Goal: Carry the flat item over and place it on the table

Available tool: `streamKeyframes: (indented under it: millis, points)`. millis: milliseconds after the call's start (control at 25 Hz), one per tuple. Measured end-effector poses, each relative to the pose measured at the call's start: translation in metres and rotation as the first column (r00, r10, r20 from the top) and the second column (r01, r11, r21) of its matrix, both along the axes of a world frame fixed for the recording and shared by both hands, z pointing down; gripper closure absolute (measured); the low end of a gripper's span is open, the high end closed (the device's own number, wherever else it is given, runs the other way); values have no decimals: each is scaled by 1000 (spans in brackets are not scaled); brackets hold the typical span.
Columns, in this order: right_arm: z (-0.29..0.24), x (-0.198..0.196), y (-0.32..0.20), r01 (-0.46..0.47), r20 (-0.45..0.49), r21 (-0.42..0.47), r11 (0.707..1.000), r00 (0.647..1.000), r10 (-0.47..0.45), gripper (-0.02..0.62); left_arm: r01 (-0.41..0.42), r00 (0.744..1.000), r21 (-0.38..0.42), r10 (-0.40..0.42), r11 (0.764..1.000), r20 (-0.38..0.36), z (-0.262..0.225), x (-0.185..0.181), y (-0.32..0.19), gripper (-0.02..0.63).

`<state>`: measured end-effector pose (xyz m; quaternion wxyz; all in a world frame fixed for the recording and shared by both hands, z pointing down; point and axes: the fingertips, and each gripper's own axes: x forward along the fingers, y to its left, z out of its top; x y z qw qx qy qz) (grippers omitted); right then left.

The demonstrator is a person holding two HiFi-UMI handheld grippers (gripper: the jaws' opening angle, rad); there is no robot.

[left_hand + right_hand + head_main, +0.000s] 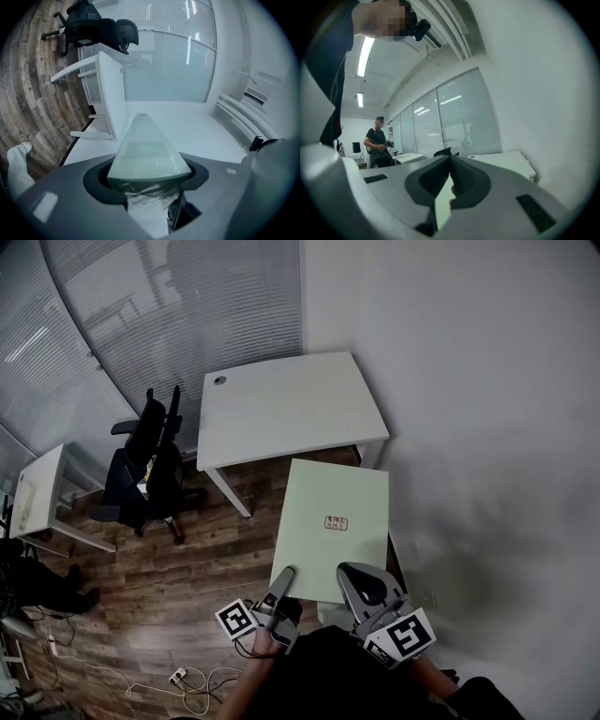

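Left claw (284, 579): pinching the near edge of the flat board (333, 521), which runs forward from the jaws, held in the air over the floor. Right claw (353, 574): clamped on the same edge, near the left one. Risk: both holds sit at one end, so the far end may sag or twist loose. The white tabletop (281, 413) lies ahead of both claws; the board's leading corner could strike its rim

Ahead: white table (281, 404), top bare, open from above
Right: wall (487, 427) hard against the table, shutting that side
Left: black office chairs (145, 465) crowding the table's corner
Below: wood floor (187, 559) open, cables (192, 679) strewn nearer
Between: pale green board (333, 521) filling the approach
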<state>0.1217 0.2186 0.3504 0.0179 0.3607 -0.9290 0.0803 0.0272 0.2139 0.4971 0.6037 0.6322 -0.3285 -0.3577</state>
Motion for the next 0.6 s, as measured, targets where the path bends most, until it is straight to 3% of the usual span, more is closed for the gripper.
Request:
streamKeyframes:
  millis: [600]
  points:
    - [3, 19, -100, 28, 43, -10, 1000, 999, -28, 594, 49, 999, 1, -49, 999, 8, -3, 11, -94, 321]
